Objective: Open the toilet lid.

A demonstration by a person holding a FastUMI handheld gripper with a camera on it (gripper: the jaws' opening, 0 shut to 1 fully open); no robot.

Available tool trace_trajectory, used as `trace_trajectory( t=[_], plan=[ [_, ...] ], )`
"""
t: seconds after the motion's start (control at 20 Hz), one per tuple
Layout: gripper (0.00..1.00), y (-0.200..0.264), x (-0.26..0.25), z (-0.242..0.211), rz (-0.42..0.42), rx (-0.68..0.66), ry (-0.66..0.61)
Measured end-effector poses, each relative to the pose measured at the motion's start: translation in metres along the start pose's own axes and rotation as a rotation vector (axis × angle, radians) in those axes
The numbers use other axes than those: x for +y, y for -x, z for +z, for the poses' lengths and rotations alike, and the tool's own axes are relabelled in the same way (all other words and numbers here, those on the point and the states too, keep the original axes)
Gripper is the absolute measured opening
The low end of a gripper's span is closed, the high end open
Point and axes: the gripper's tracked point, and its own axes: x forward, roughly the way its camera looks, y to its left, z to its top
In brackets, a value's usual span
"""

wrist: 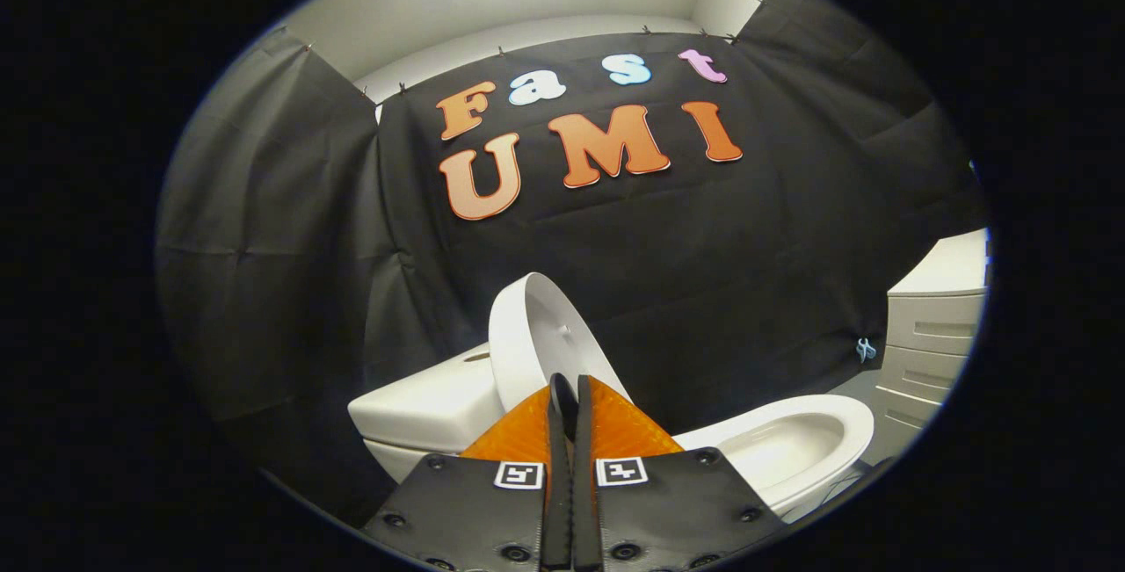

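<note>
Gripper (pixel 569 396), black screwed plates, two square markers, jaws together

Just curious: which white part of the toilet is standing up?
The lid, raised just ahead of the shut hand-held gripper; the bowl and tank lie low.

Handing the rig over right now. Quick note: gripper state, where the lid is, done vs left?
Gripper: fingers closed together, nothing visibly between them, tips right at the lid's edge.
Toilet lid: raised, standing nearly upright just ahead of the fingers, in front of the tank.
Bowl: uncovered, rim exposed.
Done: lid is up.
Left: probably just back the gripper away; check the lid stays up by itself.
</note>
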Motion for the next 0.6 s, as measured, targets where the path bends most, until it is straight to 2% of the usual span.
trace_trajectory(
  t=[0.35, 0.6],
  plan=[
    [0.17, -0.0002, 0.0010, 0.0014, 0.024, 0.026, -0.014],
    [0.18, 0.0020, -0.0002, 0.0000, 0.028, 0.037, 0.000]
  ],
)
